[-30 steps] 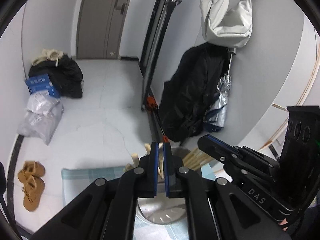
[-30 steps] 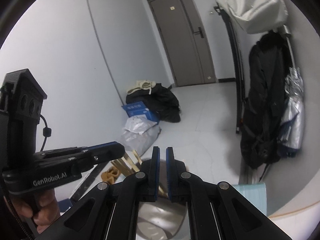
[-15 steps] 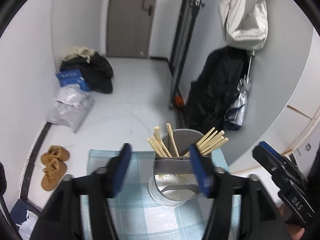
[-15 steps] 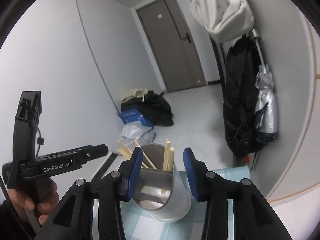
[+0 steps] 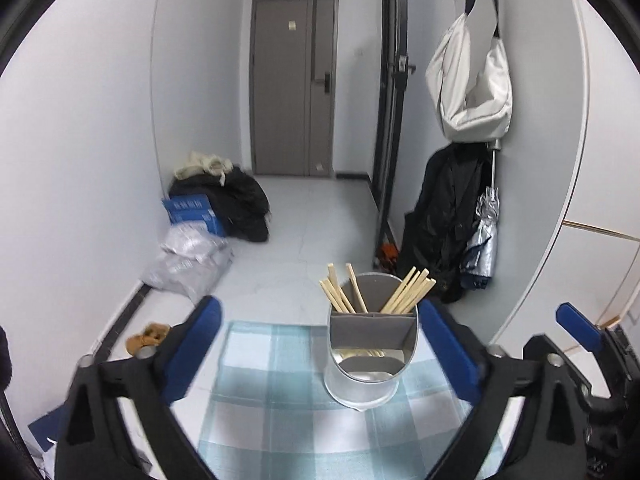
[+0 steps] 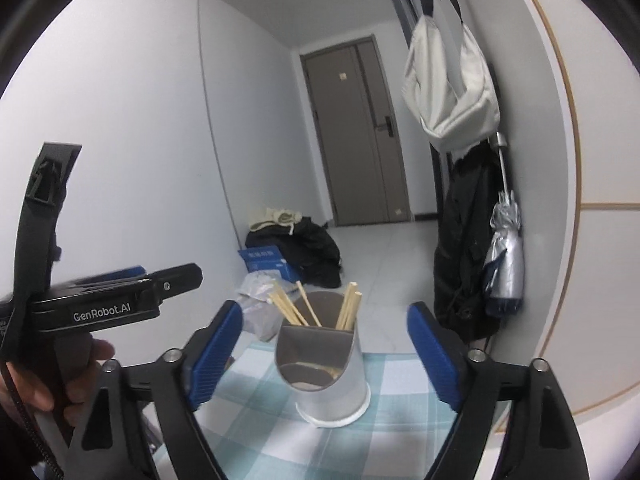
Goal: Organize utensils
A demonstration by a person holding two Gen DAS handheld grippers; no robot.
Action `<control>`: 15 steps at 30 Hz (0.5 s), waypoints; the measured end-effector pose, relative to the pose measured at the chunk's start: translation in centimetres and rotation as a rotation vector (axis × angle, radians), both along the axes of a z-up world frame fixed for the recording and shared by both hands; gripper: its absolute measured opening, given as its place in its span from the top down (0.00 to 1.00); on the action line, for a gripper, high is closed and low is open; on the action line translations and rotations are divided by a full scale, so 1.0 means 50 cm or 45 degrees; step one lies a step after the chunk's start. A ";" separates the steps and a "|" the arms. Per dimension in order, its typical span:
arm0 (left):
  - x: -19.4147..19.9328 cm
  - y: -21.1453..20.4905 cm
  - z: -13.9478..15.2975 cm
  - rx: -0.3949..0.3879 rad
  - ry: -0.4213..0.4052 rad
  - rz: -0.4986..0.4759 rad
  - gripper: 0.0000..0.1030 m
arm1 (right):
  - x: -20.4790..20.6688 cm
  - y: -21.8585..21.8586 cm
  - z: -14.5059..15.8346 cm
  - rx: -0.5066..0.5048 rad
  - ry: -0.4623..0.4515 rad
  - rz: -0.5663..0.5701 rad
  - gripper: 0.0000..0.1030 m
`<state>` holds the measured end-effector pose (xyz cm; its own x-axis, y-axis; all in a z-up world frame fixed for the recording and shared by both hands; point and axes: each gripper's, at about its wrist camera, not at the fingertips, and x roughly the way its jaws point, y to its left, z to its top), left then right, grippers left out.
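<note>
The holder (image 5: 370,354) stands upright on the checked cloth (image 5: 272,392), near the far edge of the table. It is a shiny metal cup with a grey divider inside. The chopsticks (image 5: 374,290) stand in its back part in two fans: one leans to the left, one leans to the right. In the front part I see something pale at the bottom, but I cannot tell what it is.

I judge the chopsticks are light, stiff and thin, probably of wood or bamboo. They are smooth, so one stick can turn or slip between flat pads. The best place to take one seems to be its free upper end, above the rim, across its length and not at the very tip. The holder looks thin and light too; a push against the leaning sticks may tip it or slide it on the cloth.

The left gripper (image 5: 320,350) has its jaws wide apart. They hold nothing and touch nothing, and the holder shows between the two blue pads, closer to the right one. The right gripper (image 6: 322,354) is also spread wide and empty. In its view the holder (image 6: 328,376) sits between the pads (image 6: 216,346) with space on both sides, and the chopsticks (image 6: 316,308) rise above them. The left gripper (image 6: 132,276) appears there too, from the side, held in a hand (image 6: 52,380).
</note>
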<state>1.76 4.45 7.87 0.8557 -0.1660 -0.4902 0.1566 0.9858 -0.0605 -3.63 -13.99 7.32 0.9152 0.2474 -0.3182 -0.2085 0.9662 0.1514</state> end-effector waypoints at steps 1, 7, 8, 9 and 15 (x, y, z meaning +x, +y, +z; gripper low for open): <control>-0.011 -0.002 -0.001 0.010 -0.029 -0.003 0.01 | -0.008 0.000 -0.002 -0.003 -0.012 -0.005 0.13; -0.031 0.001 -0.030 0.046 -0.057 0.014 0.01 | -0.036 -0.008 -0.025 0.006 -0.032 -0.012 0.09; -0.035 0.004 -0.036 0.044 -0.063 0.017 0.01 | -0.041 -0.007 -0.028 0.004 -0.036 -0.016 0.09; -0.036 0.008 -0.046 0.044 -0.071 0.029 0.01 | -0.044 -0.007 -0.035 -0.002 -0.038 -0.018 0.09; -0.045 0.021 -0.083 0.082 -0.086 0.037 0.01 | -0.060 -0.016 -0.068 -0.009 -0.025 -0.077 0.08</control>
<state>-0.47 5.51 3.71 0.8913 -0.1108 -0.4397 0.1297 0.9915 0.0129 -6.62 -14.77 3.95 0.9344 0.1894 -0.3018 -0.1526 0.9781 0.1414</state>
